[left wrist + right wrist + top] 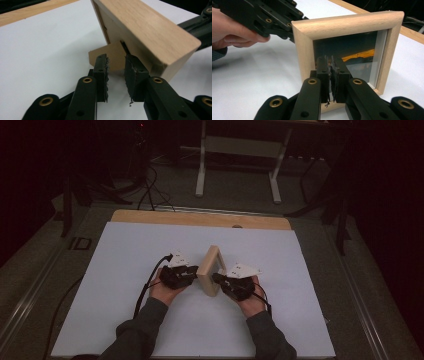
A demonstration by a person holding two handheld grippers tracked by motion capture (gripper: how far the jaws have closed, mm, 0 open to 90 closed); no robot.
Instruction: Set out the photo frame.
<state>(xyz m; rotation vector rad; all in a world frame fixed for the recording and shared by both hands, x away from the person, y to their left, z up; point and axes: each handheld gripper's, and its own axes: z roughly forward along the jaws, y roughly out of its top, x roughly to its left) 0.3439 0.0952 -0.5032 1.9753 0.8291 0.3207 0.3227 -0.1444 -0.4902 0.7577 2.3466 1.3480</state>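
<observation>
The left gripper (pixel 116 75) is sitting behind the wooden picture frame (pixel 210 271), its jaws partly open with a gap between the pads, the frame's cardboard stand (pixel 113 56) lying just ahead of them and not pinched. The right gripper (pixel 330 75) is facing the frame's glass front, jaws nearly closed together, holding nothing. The frame is standing upright on the white table (pixel 125 270) between both grippers.
</observation>
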